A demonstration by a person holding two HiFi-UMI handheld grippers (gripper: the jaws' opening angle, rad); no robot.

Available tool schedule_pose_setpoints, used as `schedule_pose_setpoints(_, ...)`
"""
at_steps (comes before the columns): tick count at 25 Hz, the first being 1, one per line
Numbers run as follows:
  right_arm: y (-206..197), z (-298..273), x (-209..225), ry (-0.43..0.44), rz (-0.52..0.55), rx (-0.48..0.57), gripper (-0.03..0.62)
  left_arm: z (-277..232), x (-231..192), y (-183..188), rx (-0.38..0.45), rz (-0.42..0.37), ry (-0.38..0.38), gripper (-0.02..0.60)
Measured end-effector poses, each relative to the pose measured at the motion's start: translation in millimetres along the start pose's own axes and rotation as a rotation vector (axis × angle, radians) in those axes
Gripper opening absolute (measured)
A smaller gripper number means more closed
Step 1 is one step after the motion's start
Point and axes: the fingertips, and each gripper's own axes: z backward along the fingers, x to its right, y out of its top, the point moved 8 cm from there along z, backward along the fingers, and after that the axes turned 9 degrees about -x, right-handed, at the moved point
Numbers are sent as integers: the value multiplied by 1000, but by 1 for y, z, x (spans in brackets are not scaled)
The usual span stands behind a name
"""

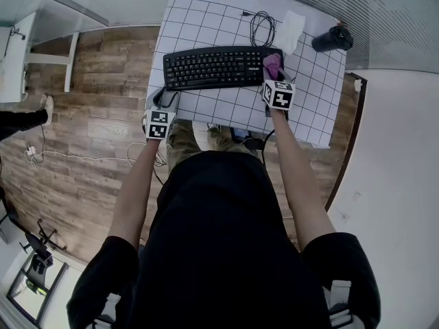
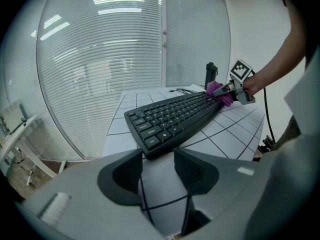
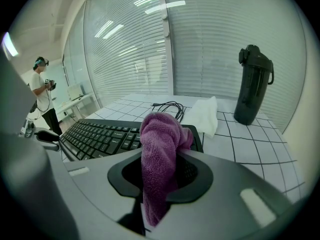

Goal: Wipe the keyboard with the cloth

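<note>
The right hand-held gripper [image 3: 162,170] is clamped on the purple cloth [image 3: 160,149]. The cloth is bunched up between the jaws and sticks out past the tips, with its front end on the right end of the black keyboard [image 1: 218,67]. The keyboard lies flat across the grid-patterned worktop [image 1: 226,108].

The left hand-held gripper [image 2: 157,168] has its jaws apart with nothing between them, just bare worktop showing through the gap. It's parked by the near left corner of the keyboard, close to it, but I can't tell if it's touching.

Behind the keyboard there's a coiled black cable [image 1: 262,26], and next to that a crumpled white cloth [image 1: 291,30]. A dark bottle [image 3: 254,84] stands upright at the far right corner of the worktop, well apart from the keyboard.
</note>
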Motion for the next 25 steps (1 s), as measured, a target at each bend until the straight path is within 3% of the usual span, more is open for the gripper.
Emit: schedule_pose_setpoints(25,-1,0,-14,13,-46,9,107,0,-1,0,0,-6,6,173)
